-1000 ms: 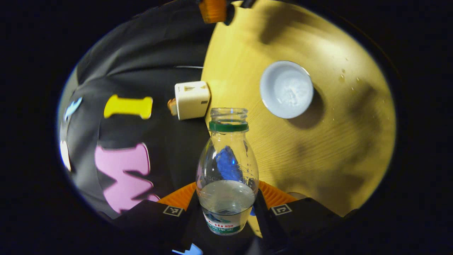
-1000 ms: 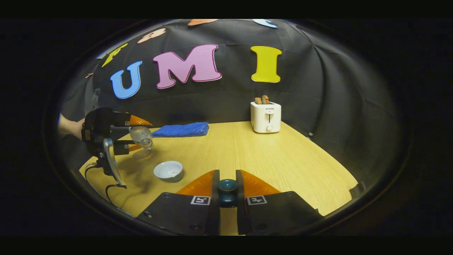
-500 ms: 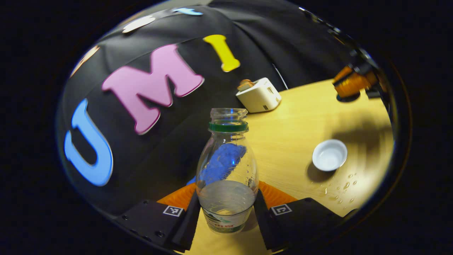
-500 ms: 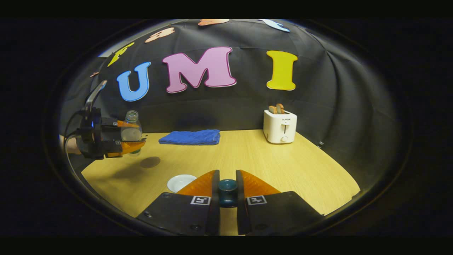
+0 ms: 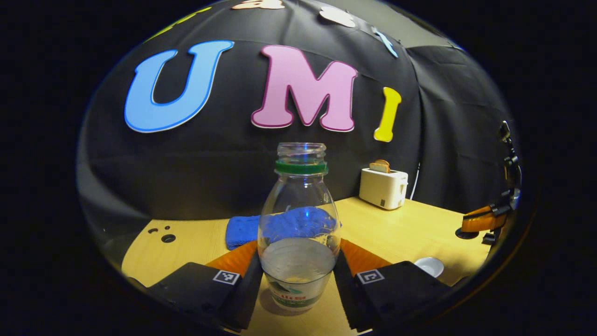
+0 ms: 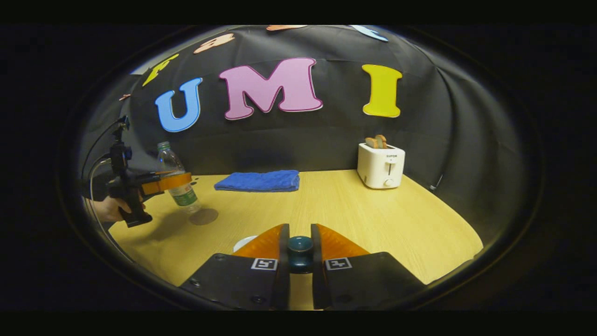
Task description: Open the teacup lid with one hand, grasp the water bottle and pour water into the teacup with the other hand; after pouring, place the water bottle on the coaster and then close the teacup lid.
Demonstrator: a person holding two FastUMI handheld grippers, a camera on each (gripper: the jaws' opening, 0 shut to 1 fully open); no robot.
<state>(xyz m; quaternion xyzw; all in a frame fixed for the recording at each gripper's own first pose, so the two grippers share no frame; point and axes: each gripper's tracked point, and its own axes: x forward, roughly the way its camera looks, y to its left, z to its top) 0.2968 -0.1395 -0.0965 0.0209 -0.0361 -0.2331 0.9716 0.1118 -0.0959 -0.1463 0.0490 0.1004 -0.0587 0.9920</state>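
My left gripper (image 5: 298, 246) is shut on a clear, uncapped water bottle (image 5: 298, 219), about a third full and nearly upright. In the right gripper view the left gripper (image 6: 163, 183) holds the bottle (image 6: 176, 179) slightly tilted, its base just left of the round brown coaster (image 6: 204, 216); I cannot tell whether it touches. The white teacup (image 5: 430, 266) stands uncovered on the table; its rim (image 6: 242, 242) peeks out behind my right finger. My right gripper (image 6: 300, 229) is shut on the lid's teal knob (image 6: 300, 249) and holds the dark lid (image 5: 466, 233) in the air at the far right.
A white toaster (image 6: 381, 163) with toast stands at the back right of the wooden table (image 6: 373, 219). A folded blue cloth (image 6: 259, 181) lies along the back edge. A hand (image 6: 109, 210) holds the left gripper at the table's left edge.
The bottle has swung from tipped over the teacup back to nearly upright. It has moved left and down beside the coaster. The right gripper still holds the lid, barely shifted.
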